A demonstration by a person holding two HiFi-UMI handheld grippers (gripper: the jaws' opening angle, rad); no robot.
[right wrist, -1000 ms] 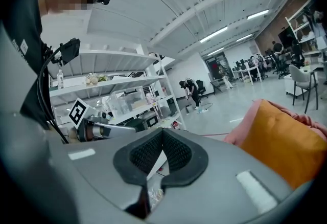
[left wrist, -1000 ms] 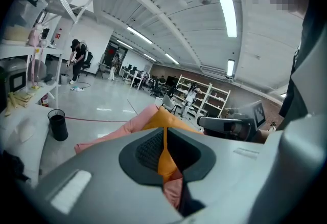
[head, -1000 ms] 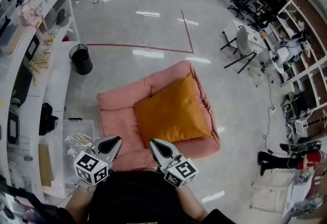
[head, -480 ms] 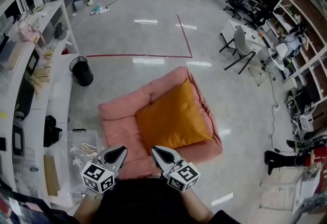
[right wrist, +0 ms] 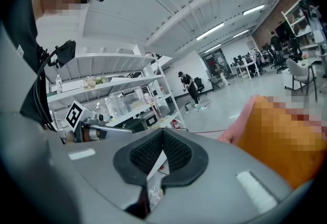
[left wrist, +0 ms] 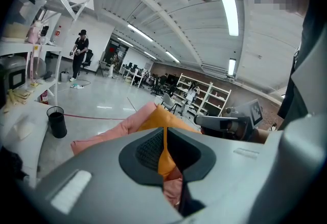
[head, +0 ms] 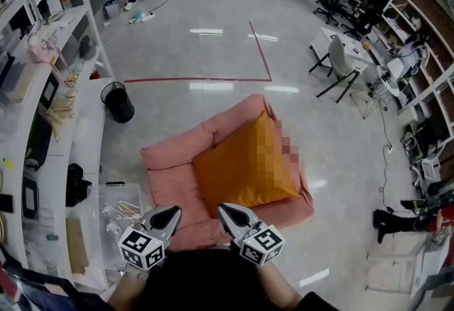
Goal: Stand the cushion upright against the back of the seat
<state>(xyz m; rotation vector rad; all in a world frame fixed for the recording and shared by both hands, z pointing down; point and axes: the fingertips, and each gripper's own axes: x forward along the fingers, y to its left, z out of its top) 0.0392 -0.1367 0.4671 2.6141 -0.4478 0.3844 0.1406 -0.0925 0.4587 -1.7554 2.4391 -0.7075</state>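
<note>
Little has moved since a moment ago: both grippers hang where they were at the near edge of the seat, and the cushion lies as before.

Far left, shelves (head: 44, 86) carry loose clutter. Below them on the floor sits a clear box (head: 122, 192) with pale sticks and scraps in it. Further back stands a black bin (head: 118, 101); what it holds I cannot tell.

Next comes the left gripper (head: 170, 213), jaws pressed together and holding nothing, tips above the seat's front edge. The pink seat (head: 169, 160) sits on the bare floor. The orange cushion (head: 237, 167) lies flat on it, turned cornerwise, its far corner reaching the raised back rim. Just beside the left gripper, the right gripper (head: 223, 209) is likewise closed and empty, and near the cushion's front corner without touching it.

Behind the seat a red line (head: 198, 79) runs across the floor. To the right stand a chair (head: 340, 61) and desks, well apart from the seat. Nothing lies between the grippers and the cushion.
</note>
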